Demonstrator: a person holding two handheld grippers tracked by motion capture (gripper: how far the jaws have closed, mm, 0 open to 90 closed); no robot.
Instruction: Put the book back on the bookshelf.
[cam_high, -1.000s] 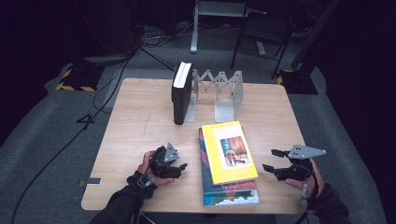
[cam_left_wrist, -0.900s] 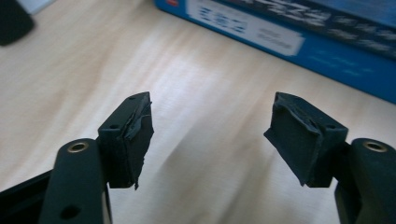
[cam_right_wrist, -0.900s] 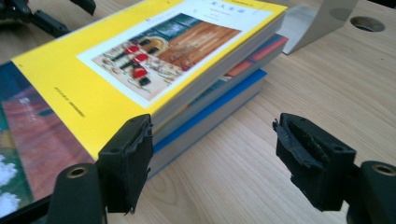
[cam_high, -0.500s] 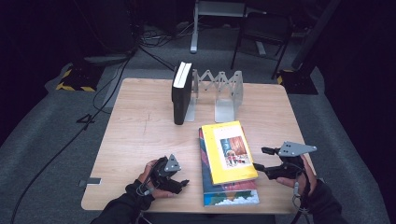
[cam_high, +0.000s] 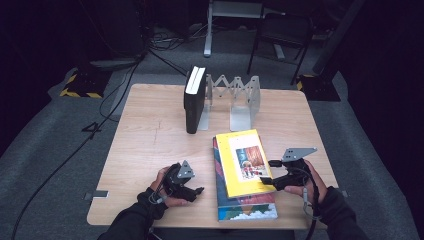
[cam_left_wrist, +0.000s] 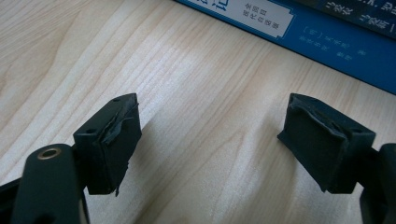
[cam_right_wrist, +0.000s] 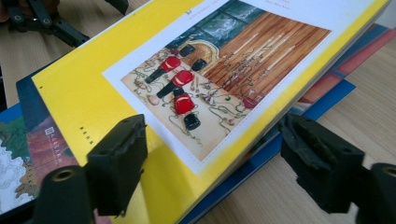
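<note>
While it lies flat on a larger picture book (cam_high: 247, 207) near the front edge of the worktop (cam_high: 150, 135), the yellow book (cam_high: 245, 162) shows a bright yellow cover with a white-framed picture of red and black figures against brown boards. Its pale page edges face the right gripper (cam_high: 274, 172), and the blue-edged book beneath sticks out past it toward the person. In the right gripper view the near corner of the yellow book (cam_right_wrist: 187, 154) sits between the two black fingers (cam_right_wrist: 116, 163): one hangs over the cover, the other stands off the page edge, and neither presses on it. These fingers are spread wide and have just been opening further. The left gripper (cam_high: 192, 190) rests low over bare wood, left of the books, its fingers (cam_left_wrist: 109, 140) also spread, nothing between them, having just been opening too; the blue spine of the lower book (cam_left_wrist: 327, 32) lies ahead of them.

Compared with a second ago, the right hand has come in from the worktop's right edge to the yellow book's corner. The left hand has settled slightly nearer the front edge. Both books, the upright black book (cam_high: 194, 100) and the folding metal rack (cam_high: 240, 97) have stayed put.
</note>
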